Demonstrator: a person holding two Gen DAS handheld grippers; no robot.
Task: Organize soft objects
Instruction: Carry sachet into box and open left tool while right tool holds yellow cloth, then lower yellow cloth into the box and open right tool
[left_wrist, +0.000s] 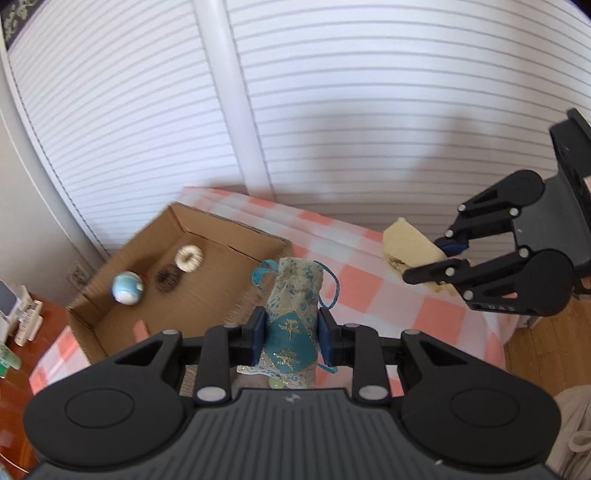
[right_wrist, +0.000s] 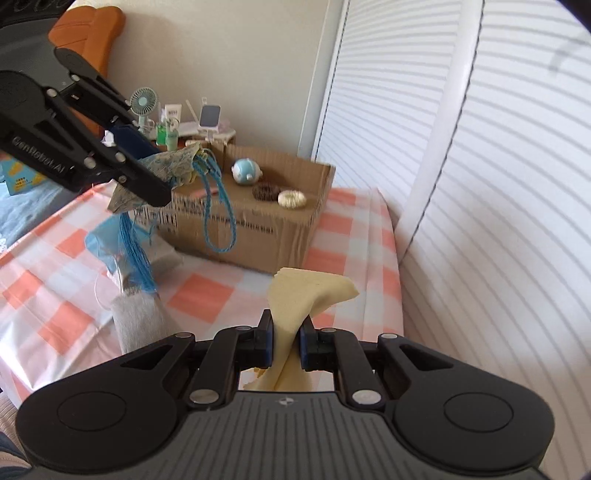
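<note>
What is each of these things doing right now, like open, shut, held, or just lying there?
Left gripper: shut on the pouch.
Pouch: held up, cords dangling.
Right gripper: shut on the yellow cloth.
Yellow cloth: held up, bunched between the fingers.
Cardboard box: open on top, three small items inside.
Grey sock: lying on the checked tablecloth.

Left tool (left_wrist: 291, 334) and right tool (right_wrist: 287, 341) both raised — each clamped on something soft.

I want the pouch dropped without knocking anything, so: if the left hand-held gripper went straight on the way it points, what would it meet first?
Probably the cardboard box: its near right corner lies just ahead of the left hand-held gripper and its pouch. Depth is unclear; it might pass above.
</note>
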